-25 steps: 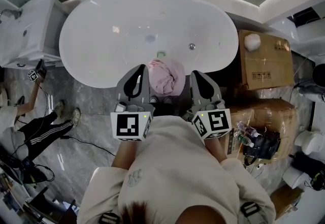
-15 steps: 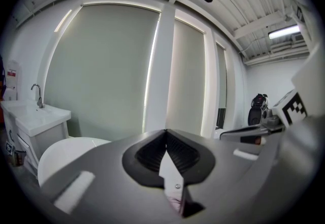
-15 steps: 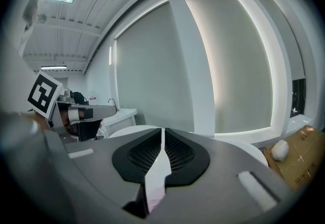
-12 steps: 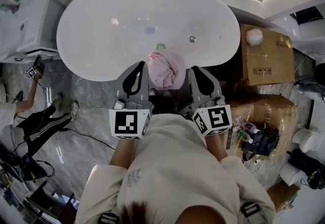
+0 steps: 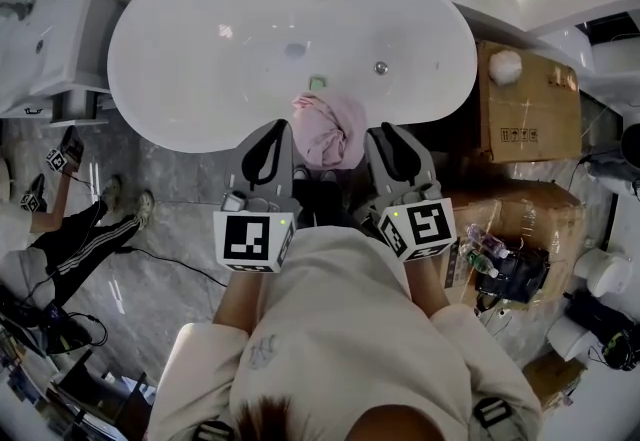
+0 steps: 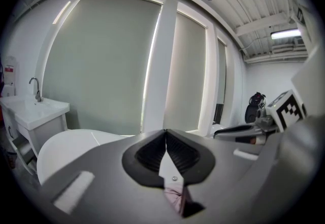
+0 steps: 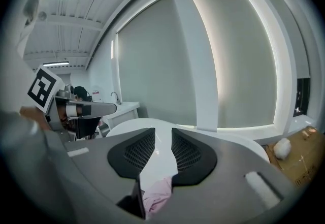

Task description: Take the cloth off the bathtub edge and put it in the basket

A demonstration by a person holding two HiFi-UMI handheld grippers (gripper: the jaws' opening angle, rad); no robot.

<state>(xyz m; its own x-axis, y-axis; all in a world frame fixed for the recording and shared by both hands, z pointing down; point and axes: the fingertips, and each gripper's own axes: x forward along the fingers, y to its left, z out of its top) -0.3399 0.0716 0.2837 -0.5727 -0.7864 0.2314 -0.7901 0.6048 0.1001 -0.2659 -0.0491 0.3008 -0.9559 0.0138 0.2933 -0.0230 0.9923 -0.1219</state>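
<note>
Facing a white bathtub [image 5: 290, 39] under tall grey blinds. Holding the left gripper [image 5: 272, 134] pressed together, pinching nothing, just beside the cloth. Leaving the pink cloth [image 5: 328, 129] bunched on the tub's near edge, between both grippers. Having just been opening the right gripper [image 5: 388, 137] a little, with cloth showing low in the narrow gap yet pressed by neither pad. Probably risking a shallow pinch: catching only one fold, then dragging the bundle into the tub or dropping it short of a basket nowhere in view.
</note>
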